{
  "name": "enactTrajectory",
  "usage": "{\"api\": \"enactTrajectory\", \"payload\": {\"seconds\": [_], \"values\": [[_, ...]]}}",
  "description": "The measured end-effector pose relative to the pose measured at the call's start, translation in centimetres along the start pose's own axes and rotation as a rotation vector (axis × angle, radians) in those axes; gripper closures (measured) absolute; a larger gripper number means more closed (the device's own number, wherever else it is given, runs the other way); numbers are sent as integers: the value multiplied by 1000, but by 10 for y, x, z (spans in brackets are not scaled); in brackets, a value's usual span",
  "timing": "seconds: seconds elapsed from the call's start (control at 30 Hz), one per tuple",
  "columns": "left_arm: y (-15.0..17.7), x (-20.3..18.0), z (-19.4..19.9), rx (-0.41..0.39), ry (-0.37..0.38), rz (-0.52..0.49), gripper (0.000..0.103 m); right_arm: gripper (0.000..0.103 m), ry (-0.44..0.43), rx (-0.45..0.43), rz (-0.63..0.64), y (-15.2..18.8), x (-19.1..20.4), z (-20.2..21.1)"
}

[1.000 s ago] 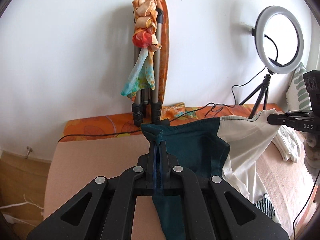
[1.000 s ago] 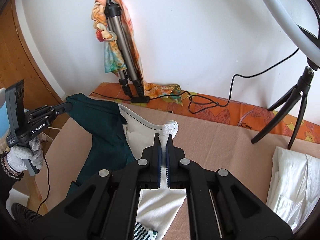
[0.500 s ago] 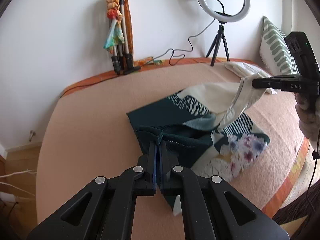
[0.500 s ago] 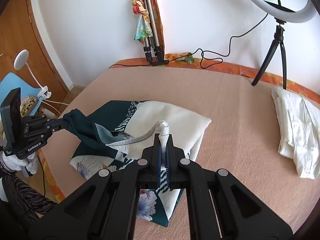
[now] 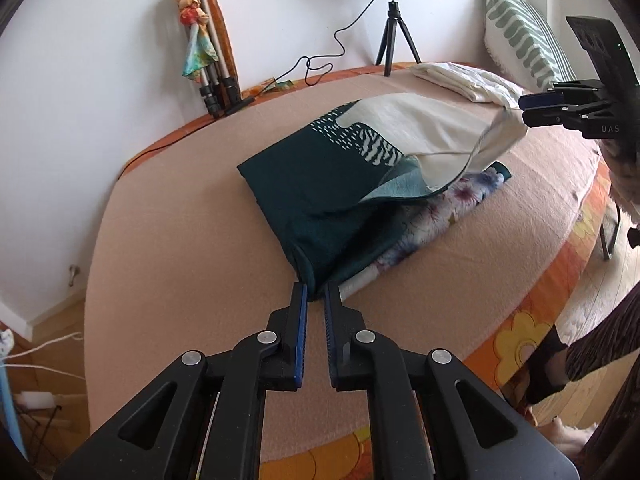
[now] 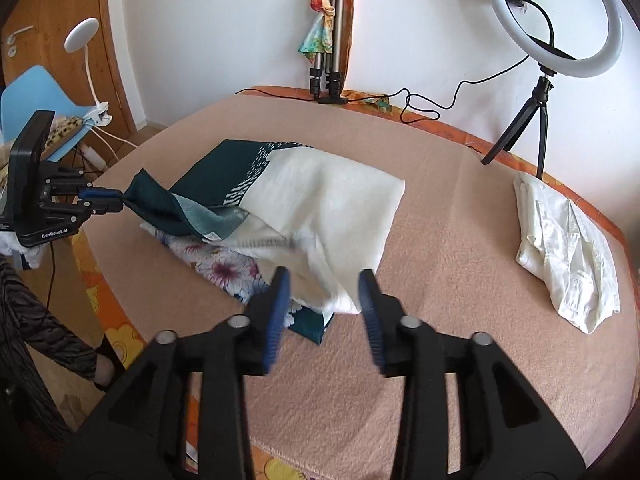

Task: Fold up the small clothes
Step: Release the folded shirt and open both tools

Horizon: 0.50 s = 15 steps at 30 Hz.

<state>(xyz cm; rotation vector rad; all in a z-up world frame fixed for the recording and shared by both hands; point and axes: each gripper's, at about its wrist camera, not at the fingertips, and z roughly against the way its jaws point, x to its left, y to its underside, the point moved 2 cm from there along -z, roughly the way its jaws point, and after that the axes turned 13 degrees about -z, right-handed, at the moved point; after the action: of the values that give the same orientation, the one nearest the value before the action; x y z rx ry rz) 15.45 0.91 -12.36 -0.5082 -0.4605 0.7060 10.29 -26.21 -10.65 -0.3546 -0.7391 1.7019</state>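
Observation:
A teal, white and floral garment [image 5: 320, 184] lies folded over on the peach blanket [image 5: 180, 240]. My left gripper [image 5: 315, 292] still pinches its teal corner between the tips while the jaws are opening; the right wrist view shows that corner pulled taut to the left gripper [image 6: 120, 200]. My right gripper [image 6: 324, 280] has its jaws opening wide. The garment's [image 6: 320, 192] white corner slumps loose between the blue pads [image 6: 280, 292] without being pressed. In the left wrist view the right gripper [image 5: 526, 109] hangs just beyond the raised white edge.
A folded white shirt [image 6: 568, 248] lies at the right of the bed. A ring light on a small tripod [image 6: 556, 20], a folded tripod draped with a scarf [image 6: 332, 40] and a black cable [image 6: 420, 108] line the far wall. A striped pillow [image 5: 520, 28] leans at the right.
Both grippers came down and toward the near edge, laying the garment's top half over its floral lower half. The right jaws opened and let go of the white corner; the left gap widened slightly.

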Motion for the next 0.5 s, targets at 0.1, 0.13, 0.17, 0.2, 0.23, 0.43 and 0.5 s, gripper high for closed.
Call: {"api": "enactTrajectory", "payload": {"seconds": [0.1,0.13,0.17,0.2,0.23,0.43,0.5], "values": [[10,2,18,-20,25,2,94,57,-37,9,-76,9,-12,11],[12,2,23,-23,5,-16,90,57,-20,7,-104,10,-16,12],[12,3,26,-29,-12,-21,88,57,-7,21,-141,11,-21,11],[12,7,28,-40,-4,-4,85,57,-24,38,-184,11,-25,8],[10,12,27,-46,13,22,82,57,-46,64,-232,12,-31,1],[3,9,-8,14,44,71,38,57,-22,173,-529,26,-67,-44],[5,-1,-15,11,33,50,38,57,-48,195,-585,31,-73,-50]]}}
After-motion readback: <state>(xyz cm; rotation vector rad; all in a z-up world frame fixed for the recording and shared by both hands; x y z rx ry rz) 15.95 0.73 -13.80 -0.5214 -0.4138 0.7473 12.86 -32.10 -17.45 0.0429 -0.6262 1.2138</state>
